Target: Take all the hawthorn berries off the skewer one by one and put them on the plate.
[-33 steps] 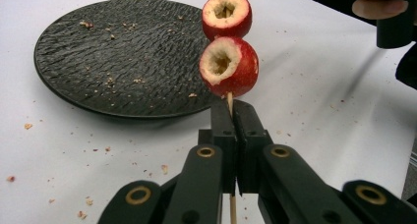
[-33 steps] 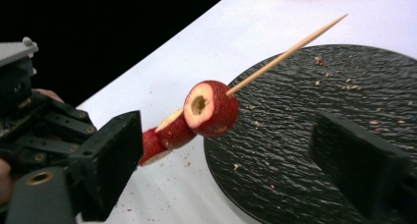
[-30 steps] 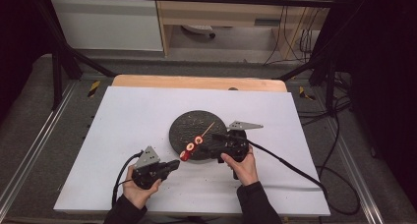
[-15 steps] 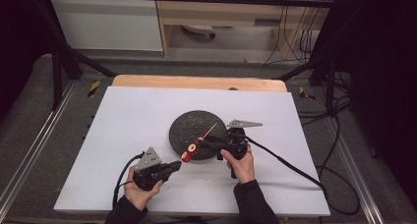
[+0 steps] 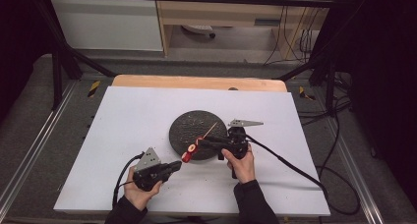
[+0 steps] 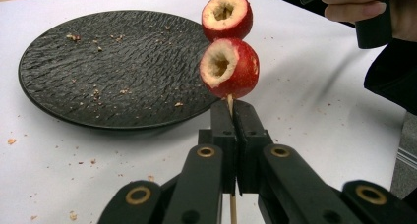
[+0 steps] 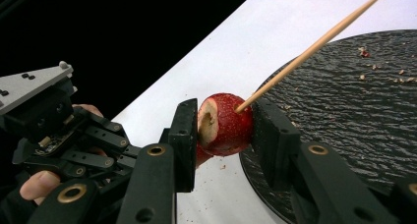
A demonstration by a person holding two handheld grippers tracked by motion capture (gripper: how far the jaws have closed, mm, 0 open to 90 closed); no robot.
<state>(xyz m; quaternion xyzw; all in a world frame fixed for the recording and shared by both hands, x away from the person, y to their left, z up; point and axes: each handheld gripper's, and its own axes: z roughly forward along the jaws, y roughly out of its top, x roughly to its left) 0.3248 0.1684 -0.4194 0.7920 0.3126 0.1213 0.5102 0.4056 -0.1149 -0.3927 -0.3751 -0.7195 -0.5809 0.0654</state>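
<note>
A thin wooden skewer (image 7: 314,44) carries cored red fruits (image 5: 188,155) and slants up over the near edge of a dark round plate (image 5: 196,123). My left gripper (image 6: 231,106) is shut on the bare stick just below the lowest fruit (image 6: 230,69). My right gripper (image 7: 223,123) reaches in from the right. Its jaws have just been closing and now press on both sides of the top fruit (image 7: 226,126). In the high view the left gripper (image 5: 178,164) sits near the front of the table and the right gripper (image 5: 199,143) by the plate's near rim.
The plate (image 6: 98,62) holds scattered crumbs and lies on a white tabletop (image 5: 128,121). Crumbs also dot the white surface near it. Each gripper trails a black cable. A wooden strip (image 5: 196,82) edges the far side of the table.
The right gripper's jaws have closed in on the top fruit of the skewer. Both hands and the skewer have stayed where they were.
</note>
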